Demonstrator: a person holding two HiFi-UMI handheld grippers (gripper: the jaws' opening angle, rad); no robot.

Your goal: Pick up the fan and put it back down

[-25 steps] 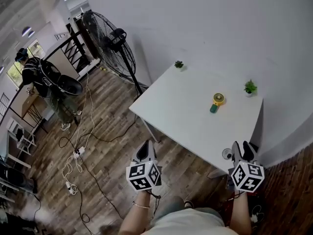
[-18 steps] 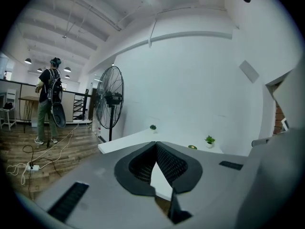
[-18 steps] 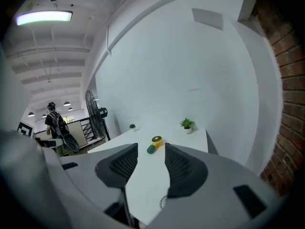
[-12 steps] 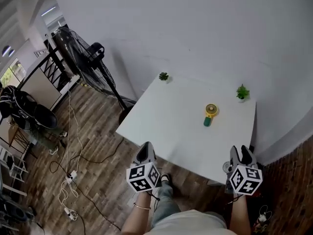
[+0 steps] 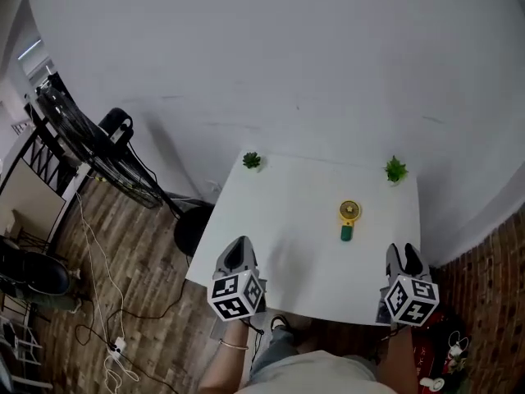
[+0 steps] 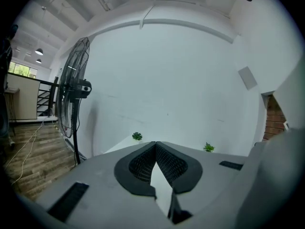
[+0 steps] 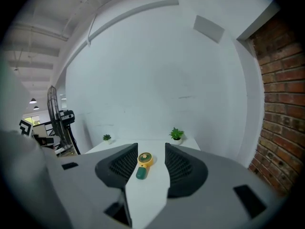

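Observation:
A small hand fan (image 5: 348, 218) with a yellow round head and a green handle lies flat on the white table (image 5: 279, 236), right of centre. In the right gripper view the fan (image 7: 142, 164) shows between the jaws, some way ahead. My right gripper (image 5: 404, 257) hovers at the table's near right edge, open and empty. My left gripper (image 5: 236, 255) hangs over the near left part of the table, its jaws meeting at the tips with nothing held. In the left gripper view the left gripper (image 6: 155, 143) points at the far wall.
Two small potted plants stand at the table's far corners, one at the left (image 5: 252, 161) and one at the right (image 5: 395, 170). A large black pedestal fan (image 5: 90, 142) stands on the wooden floor to the left, with cables nearby. A white wall lies behind the table.
The view has swung right and forward: the table now sits under both grippers, and the pedestal fan has slid to the left edge. The grippers keep their pose.

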